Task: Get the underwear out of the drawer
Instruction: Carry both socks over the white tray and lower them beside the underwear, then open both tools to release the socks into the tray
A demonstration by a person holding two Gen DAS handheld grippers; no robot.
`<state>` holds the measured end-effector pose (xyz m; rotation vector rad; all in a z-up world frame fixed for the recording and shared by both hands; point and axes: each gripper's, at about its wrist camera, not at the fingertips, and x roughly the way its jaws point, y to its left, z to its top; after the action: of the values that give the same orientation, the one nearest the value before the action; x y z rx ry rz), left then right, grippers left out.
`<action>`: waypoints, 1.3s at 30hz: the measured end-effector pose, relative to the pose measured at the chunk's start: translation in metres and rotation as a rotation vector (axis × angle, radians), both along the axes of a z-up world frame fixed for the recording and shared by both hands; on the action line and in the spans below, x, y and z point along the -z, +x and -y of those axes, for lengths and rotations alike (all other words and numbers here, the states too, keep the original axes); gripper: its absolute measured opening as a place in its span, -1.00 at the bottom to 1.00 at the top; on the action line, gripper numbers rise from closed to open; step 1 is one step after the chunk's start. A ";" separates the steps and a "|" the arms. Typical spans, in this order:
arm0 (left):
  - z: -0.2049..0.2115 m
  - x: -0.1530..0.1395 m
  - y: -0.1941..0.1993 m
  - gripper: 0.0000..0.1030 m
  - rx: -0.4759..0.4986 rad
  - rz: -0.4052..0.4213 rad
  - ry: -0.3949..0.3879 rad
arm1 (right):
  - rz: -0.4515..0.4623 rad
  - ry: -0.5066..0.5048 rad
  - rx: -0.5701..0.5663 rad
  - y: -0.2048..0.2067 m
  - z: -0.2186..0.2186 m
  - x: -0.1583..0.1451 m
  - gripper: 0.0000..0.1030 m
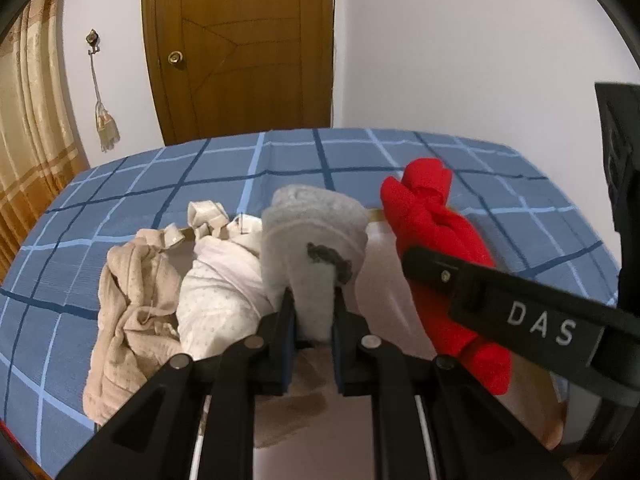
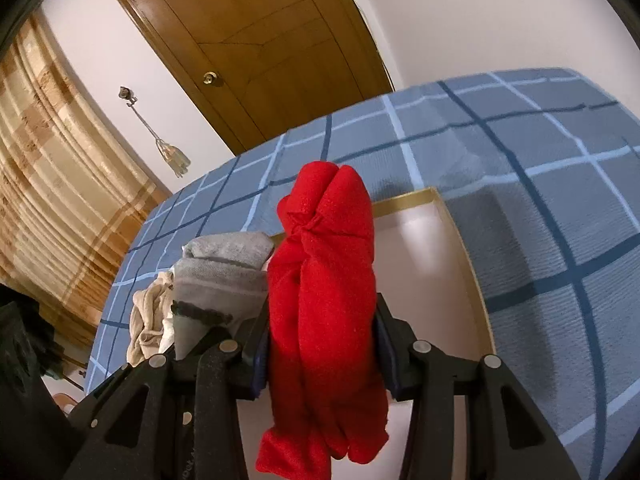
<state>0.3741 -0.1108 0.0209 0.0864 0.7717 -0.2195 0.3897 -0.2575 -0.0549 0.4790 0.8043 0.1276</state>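
My left gripper (image 1: pixel 314 300) is shut on a grey folded underwear (image 1: pixel 316 228) with a dark mark, held up above the drawer. My right gripper (image 2: pixel 322 332) is shut on a red rolled underwear (image 2: pixel 324 280) and holds it upright. The red underwear (image 1: pixel 436 240) and the right gripper's finger (image 1: pixel 500 300) show at the right of the left wrist view. The grey underwear (image 2: pixel 220 276) shows left of the red one in the right wrist view. The open drawer (image 2: pixel 460 248) with a pale inside and gold rim lies below.
A beige garment (image 1: pixel 132 304) and a white dotted one (image 1: pixel 216 292) lie at the left by the drawer. A bed with a blue checked sheet (image 1: pixel 240 164) is behind. A wooden door (image 1: pixel 240 48) and a curtain (image 1: pixel 28 128) stand beyond.
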 end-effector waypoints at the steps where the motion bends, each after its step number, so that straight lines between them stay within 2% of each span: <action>1: 0.002 0.002 0.000 -0.75 0.000 -0.008 0.006 | -0.010 0.002 -0.006 0.003 -0.001 0.003 -0.09; 6: 0.006 0.010 0.004 -0.75 -0.002 -0.022 0.026 | -0.052 0.035 -0.028 0.015 -0.003 0.017 -0.09; 9: 0.008 0.018 0.010 -0.74 0.006 -0.064 0.021 | -0.053 0.046 -0.037 0.016 -0.005 0.021 -0.08; 11: 0.009 0.018 0.011 -0.64 0.002 -0.068 0.021 | -0.052 0.062 -0.047 0.017 -0.006 0.023 -0.05; 14: 0.010 0.019 0.013 -0.62 0.000 -0.078 0.033 | -0.066 0.097 -0.047 0.019 -0.004 0.025 -0.03; 16: 0.012 0.019 0.013 -0.51 0.006 -0.080 0.035 | -0.080 0.115 -0.050 0.021 -0.003 0.027 0.01; 18: 0.016 0.019 0.011 -0.05 0.034 -0.083 0.026 | -0.079 0.128 -0.056 0.021 -0.003 0.026 0.07; 19: 0.020 0.019 0.008 0.05 0.042 -0.074 0.039 | -0.072 0.140 -0.060 0.021 -0.002 0.025 0.18; 21: 0.023 0.017 0.002 0.46 0.048 -0.049 0.063 | -0.063 0.146 -0.050 0.019 0.001 0.023 0.40; 24: 0.024 0.011 -0.007 0.66 0.027 0.002 0.097 | -0.022 0.164 -0.032 0.012 0.009 0.018 0.46; 25: 0.024 0.008 -0.010 0.69 0.023 0.010 0.096 | -0.006 0.170 -0.033 0.009 0.012 0.016 0.46; 28: 0.017 -0.005 -0.020 0.95 -0.017 0.050 0.089 | 0.044 0.192 -0.018 -0.005 0.019 0.006 0.46; 31: 0.009 -0.016 -0.038 0.96 -0.038 0.111 0.076 | 0.102 0.215 0.005 -0.023 0.025 -0.003 0.46; 39: -0.007 -0.022 -0.076 0.96 -0.019 0.134 0.025 | 0.236 0.201 0.054 -0.088 0.020 -0.026 0.46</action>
<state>0.2977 -0.1041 0.0433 0.1166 0.6420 -0.1842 0.3020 -0.2780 -0.0291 0.6623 0.5488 0.2120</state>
